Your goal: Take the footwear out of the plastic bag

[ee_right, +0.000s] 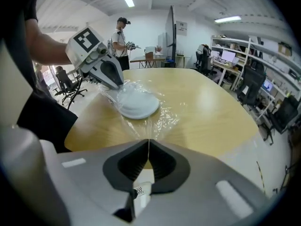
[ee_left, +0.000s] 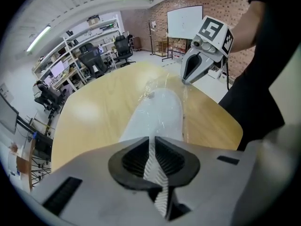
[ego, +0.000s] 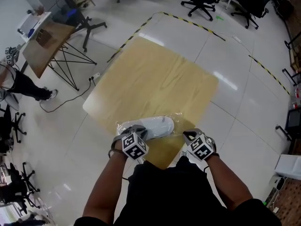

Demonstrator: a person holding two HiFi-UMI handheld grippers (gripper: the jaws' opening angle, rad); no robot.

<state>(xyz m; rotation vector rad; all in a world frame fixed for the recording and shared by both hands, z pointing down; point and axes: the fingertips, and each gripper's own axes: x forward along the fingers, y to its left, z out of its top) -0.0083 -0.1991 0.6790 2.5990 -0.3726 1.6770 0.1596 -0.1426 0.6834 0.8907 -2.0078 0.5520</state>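
A white shoe (ego: 153,126) lies inside a clear plastic bag (ego: 177,120) at the near edge of the wooden table (ego: 155,79). My left gripper (ego: 138,131) is shut on the near end of the shoe; in the left gripper view the white shoe (ee_left: 157,114) runs straight out from between the jaws of the left gripper (ee_left: 151,138). My right gripper (ego: 189,136) is shut on the bag's loose edge. The right gripper view shows the thin film of the bag (ee_right: 164,119) drawn taut into the right gripper (ee_right: 149,141), with the shoe (ee_right: 136,103) beyond it.
A tilted wooden board on a black frame (ego: 47,46) stands at the far left, beside a seated person (ego: 21,84). Office chairs (ego: 200,1) line the back. Yellow-black tape (ego: 188,22) marks the floor. Another person (ee_right: 121,36) stands behind the table.
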